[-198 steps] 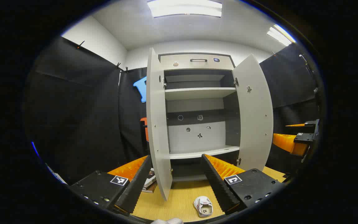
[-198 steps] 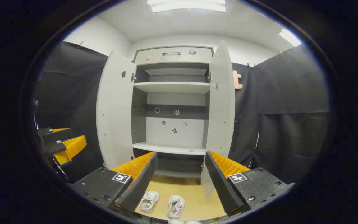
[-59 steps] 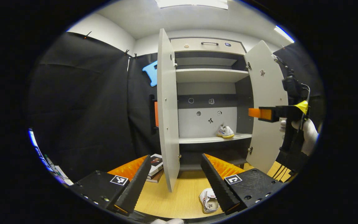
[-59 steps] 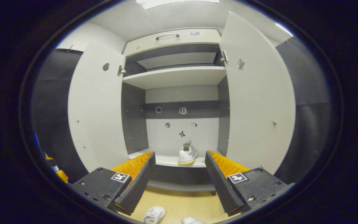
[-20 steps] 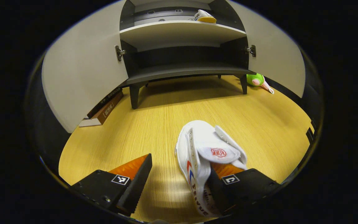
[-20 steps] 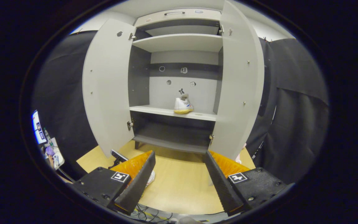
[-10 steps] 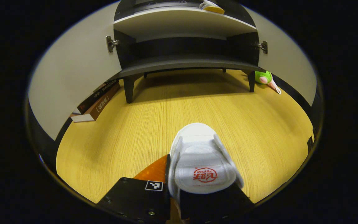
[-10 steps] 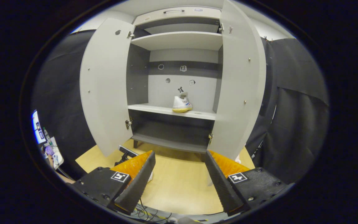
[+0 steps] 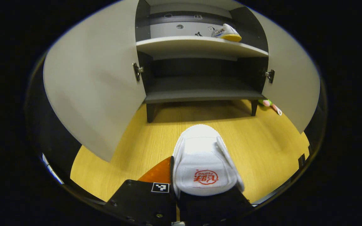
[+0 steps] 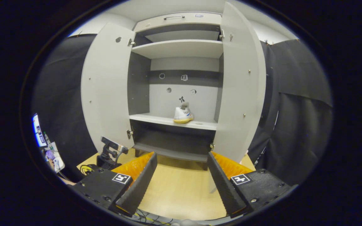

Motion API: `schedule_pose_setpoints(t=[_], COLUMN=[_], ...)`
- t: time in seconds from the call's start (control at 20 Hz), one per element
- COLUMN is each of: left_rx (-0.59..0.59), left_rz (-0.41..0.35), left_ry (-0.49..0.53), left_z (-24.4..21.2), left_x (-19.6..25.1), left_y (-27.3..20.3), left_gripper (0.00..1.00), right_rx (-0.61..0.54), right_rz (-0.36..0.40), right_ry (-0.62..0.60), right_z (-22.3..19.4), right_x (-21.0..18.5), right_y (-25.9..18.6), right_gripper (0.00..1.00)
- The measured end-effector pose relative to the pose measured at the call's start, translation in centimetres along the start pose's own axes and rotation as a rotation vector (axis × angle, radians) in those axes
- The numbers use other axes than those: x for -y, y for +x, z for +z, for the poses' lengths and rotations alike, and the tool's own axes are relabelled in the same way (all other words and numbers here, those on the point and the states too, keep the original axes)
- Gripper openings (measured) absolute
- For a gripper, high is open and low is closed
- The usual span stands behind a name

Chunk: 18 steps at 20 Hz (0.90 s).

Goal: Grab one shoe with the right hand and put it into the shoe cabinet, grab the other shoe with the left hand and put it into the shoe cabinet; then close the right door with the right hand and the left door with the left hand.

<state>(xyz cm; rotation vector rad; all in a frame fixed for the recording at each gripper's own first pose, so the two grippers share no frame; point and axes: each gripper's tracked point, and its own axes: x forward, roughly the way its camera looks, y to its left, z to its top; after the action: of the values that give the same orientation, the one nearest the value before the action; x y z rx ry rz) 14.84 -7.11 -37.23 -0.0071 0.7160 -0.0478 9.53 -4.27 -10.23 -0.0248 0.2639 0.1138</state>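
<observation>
A red round emblem with lettering too small and curved to make out stood on the tongue of the white shoe (image 9: 204, 150). The second shoe (image 10: 183, 115) bore dark heel lettering, also too small to read. Black-and-white square code markers sat on the left gripper (image 9: 196, 169) and the right gripper (image 10: 182, 160). Small stickers (image 10: 181, 99) dotted the shoe cabinet (image 10: 181, 48), all illegible.
</observation>
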Motion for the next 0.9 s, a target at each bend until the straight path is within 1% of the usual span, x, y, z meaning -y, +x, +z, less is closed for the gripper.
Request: schedule_pose_setpoints(t=[0.1,0.25,0.35,0.45,0.6,0.65,0.7,0.75,0.85,0.9], left_rx=[0.039,0.112,0.167,0.23,0.302,0.322,0.344,0.355,0.375,0.381], left_rz=[0.009,-0.007,-0.009,-0.009,-0.002,-0.003,-0.003,0.002,0.016,0.014], left_ry=[0.008,-0.014,-0.023,-0.01,0.008,0.013,0.013,0.017,0.02,0.018], left_z=[3.4,9.4,14.0,18.9,25.9,24.3,26.8,29.8,32.0,33.7], left_x=[-0.5,-0.7,-0.9,-1.1,-1.2,-1.1,-0.2,-0.8,-0.1,0.3], left_y=[-1.5,-3.3,-4.2,-4.9,-4.8,-7.6,-6.3,-4.0,-3.5,-2.5], left_gripper=[0.13,0.13,0.13,0.13,0.13,0.13,0.13,0.13,0.13,0.13], right_rx=[0.016,0.043,0.052,0.066,0.08,0.084,0.086,0.089,0.091,0.092], right_rz=[0.003,0.011,0.02,0.027,0.043,0.048,0.056,0.063,0.079,0.09], right_ry=[-0.001,0.006,0.018,0.018,-0.021,-0.03,-0.032,-0.031,-0.031,-0.036], right_z=[0.4,1.2,1.9,2.3,2.8,3.0,3.1,3.2,3.4,3.6], right_x=[-0.1,-0.4,-0.3,-0.3,-0.1,0.0,-0.1,-0.2,-0.3,-0.4], right_y=[0.0,-0.1,0.3,0.7,1.4,1.6,1.7,1.9,2.3,2.4], right_gripper=[1.0,1.0,1.0,1.0,1.0,1.0,1.0,1.0,1.0,1.0])
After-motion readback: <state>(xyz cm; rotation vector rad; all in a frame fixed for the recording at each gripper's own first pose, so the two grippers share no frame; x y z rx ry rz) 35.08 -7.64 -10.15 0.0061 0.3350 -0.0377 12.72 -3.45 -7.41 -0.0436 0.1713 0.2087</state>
